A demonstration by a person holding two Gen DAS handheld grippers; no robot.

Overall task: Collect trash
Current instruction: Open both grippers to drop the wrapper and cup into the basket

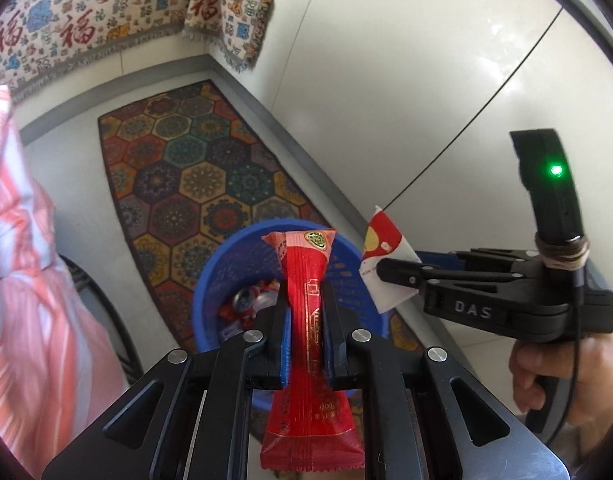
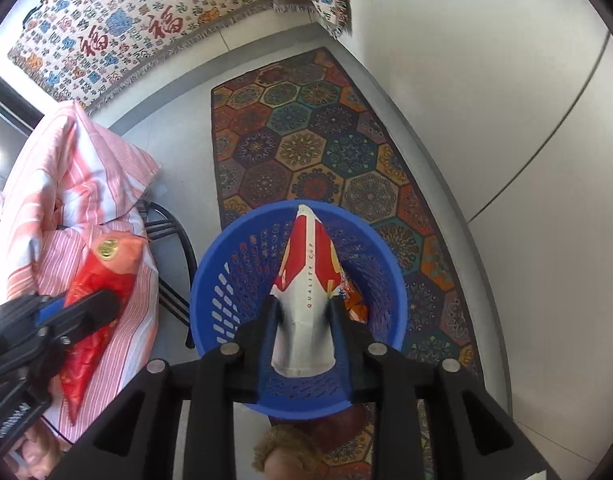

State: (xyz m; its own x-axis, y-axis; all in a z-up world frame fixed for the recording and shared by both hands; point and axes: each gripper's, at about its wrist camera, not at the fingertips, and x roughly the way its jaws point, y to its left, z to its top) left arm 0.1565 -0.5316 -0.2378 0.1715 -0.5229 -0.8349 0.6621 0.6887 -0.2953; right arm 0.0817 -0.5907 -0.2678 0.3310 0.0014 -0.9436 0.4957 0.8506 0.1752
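left gripper (image 1: 305,308) clamped on red snack wrapper (image 1: 306,276) | right gripper (image 2: 302,312) pinching flattened paper cup (image 2: 306,276) | blue basket (image 2: 210,280) near rim hidden, trash inside hard to make out

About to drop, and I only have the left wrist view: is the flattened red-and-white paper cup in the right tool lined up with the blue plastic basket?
Observer: In the right wrist view the flattened red-and-white paper cup, held in the right tool, shows against the blue plastic basket opening.
Operator: And my red foil wrapper?
Observer: From there the red foil wrapper in the left tool shows left of the basket rim, against pink striped bedding.
Operator: Anything near the basket?
Observer: What looks like a furry brown slipper at its near edge.
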